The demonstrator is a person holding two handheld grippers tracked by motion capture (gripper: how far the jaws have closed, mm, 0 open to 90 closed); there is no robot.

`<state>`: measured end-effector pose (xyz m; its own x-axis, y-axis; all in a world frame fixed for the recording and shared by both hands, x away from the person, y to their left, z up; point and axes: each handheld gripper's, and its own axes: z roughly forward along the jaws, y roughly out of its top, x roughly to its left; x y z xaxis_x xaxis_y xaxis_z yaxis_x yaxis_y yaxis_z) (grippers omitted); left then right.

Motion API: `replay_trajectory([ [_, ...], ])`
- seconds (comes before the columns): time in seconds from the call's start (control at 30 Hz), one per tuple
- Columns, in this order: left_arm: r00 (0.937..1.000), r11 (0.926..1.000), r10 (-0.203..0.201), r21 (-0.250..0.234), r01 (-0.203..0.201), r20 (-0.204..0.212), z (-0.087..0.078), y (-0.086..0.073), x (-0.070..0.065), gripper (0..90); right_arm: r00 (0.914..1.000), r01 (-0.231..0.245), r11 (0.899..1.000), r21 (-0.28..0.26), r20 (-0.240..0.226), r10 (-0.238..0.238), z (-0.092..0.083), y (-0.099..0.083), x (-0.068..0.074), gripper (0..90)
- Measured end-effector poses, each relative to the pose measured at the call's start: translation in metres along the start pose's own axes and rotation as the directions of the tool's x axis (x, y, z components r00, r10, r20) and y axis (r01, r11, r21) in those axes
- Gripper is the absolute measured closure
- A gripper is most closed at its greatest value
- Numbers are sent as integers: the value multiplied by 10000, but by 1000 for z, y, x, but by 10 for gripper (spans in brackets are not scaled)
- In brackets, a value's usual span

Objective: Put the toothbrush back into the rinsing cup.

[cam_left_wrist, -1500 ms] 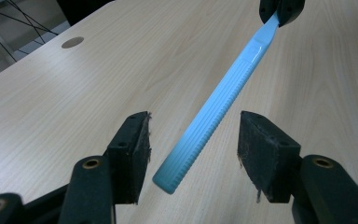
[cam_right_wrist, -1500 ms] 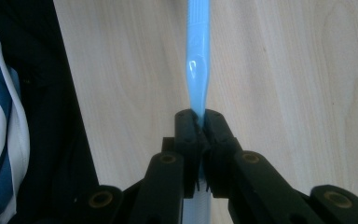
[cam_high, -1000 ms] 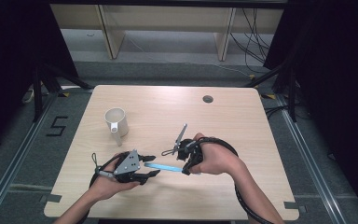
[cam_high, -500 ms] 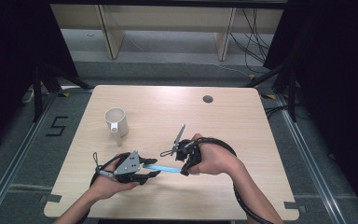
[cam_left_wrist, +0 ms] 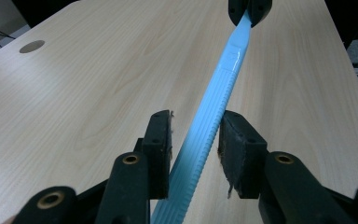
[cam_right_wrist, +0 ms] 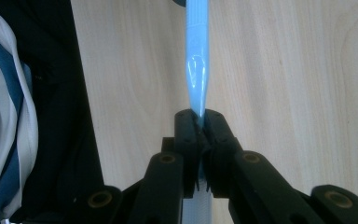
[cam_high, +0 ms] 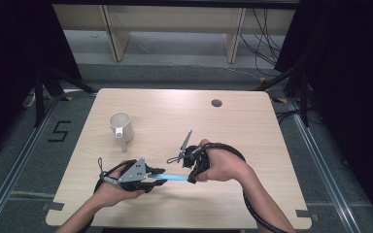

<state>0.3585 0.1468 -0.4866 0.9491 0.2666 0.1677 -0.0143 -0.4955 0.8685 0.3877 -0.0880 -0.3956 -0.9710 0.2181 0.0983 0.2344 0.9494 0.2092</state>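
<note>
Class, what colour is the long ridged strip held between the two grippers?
Light blue. The strip shows best in the left gripper view.

light: even overhead, table [cam_high: 252, 126] bright | surroundings dark | glare: faint (blue strip [cam_right_wrist: 196, 65]) | focus: slightly soft

A lab or recording rig is showing here. A bare wooden table [cam_high: 252, 126] with a cable hole [cam_high: 216, 103] at 1 o'clock is standing on grey floor [cam_high: 184, 60], black curtains [cam_high: 14, 58] are hanging at 9 and 3 o'clock, cables [cam_high: 264, 36] are trailing at 1 o'clock, metal rails [cam_high: 9, 167] are running alongside, and a taped "5" [cam_high: 58, 131] is marking the floor at 9 o'clock.
</note>
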Motion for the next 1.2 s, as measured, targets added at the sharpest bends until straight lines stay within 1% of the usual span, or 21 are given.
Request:
replay_trajectory([
  [0.03,9997,9996,-217,-182,219,97,1,0,-2,646,10000,0,10000,0,0,0,0,0,0,855],
  [0.1,9993,9994,-310,-162,313,206,0,-1,-2,663,10000,-63,10000,-10,-13,63,-1,0,1,852],
  [0.2,9990,9992,-353,-167,358,289,0,-1,-2,680,9997,204,9997,-110,-116,-206,-2,0,-2,848],
  [0.3,9983,9991,-368,-171,376,453,1,-2,-3,694,9996,234,9996,-138,-146,-236,-4,0,-2,843],
  [0.33,9983,9995,-327,-2,328,489,0,-2,-3,700,9998,159,9998,-150,-128,-161,-4,1,-2,840],
  [0.43,9980,9994,-307,-131,314,552,1,-2,-4,716,9999,120,9999,-104,-67,-121,-5,1,-2,833],
  [0.47,9983,9995,-281,-147,289,514,1,-2,-4,716,9995,288,9994,-211,-82,-290,-5,1,-4,828],
  [0.57,9985,9998,-184,-113,190,522,0,-2,-5,742,9994,341,9988,-343,58,-339,-5,0,-6,808],
  [0.67,9970,9989,-269,-365,296,722,1,-1,-6,767,9985,438,9963,-735,355,-413,-7,0,-8,770],
  [0.8,9973,9983,-367,-439,395,628,0,0,-6,781,9969,484,9953,-843,655,-430,-10,0,-10,739],
  [0.83,9976,9982,-366,-448,392,586,0,0,-5,781,9975,131,9945,-1041,698,-58,-12,-1,-9,695],
  [0.87,9977,9981,-384,-452,410,564,-1,0,-4,782,9964,372,9917,-1229,798,-275,-13,0,-11,672],
  [0.9,9977,9976,-454,-500,480,505,-1,-1,-4,782,9964,372,9917,-1229,798,-275,-13,0,-11,672],
  [0.97,9979,9970,-524,-558,545,372,-2,-2,-3,782,9941,182,9888,-1483,1086,-20,-16,-1,-9,627],
  [1.0,9977,9961,-577,-654,599,347,-2,-3,-3,782,9920,356,9844,-1721,1251,-139,-18,-1,-10,605],
  [1.03,9974,9945,-700,-767,710,168,-3,-4,-2,782,9889,222,9630,-2686,1476,184,-25,-1,-9,591],
  [1.07,9974,9945,-700,-767,710,168,-3,-4,-2,782,9889,222,9630,-2686,1476,184,-25,-1,-9,591],
  [1.1,9964,9936,-842,-765,833,-98,-6,-6,-1,782,9749,292,9338,-3567,2166,522,-36,-4,-9,568],
  [1.13,9964,9936,-842,-765,833,-98,-6,-6,-1,783,9749,292,9338,-3567,2166,522,-36,-4,-9,568],
  [1.17,9953,9920,-937,-877,913,-242,-7,-6,0,783,9709,340,9229,-3834,2317,605,-40,-5,-9,569],
  [1.2,9930,9896,-1064,-1027,1007,-516,-9,-8,2,782,9618,82,8932,-4496,2479,1159,-48,-11,-8,569],
])
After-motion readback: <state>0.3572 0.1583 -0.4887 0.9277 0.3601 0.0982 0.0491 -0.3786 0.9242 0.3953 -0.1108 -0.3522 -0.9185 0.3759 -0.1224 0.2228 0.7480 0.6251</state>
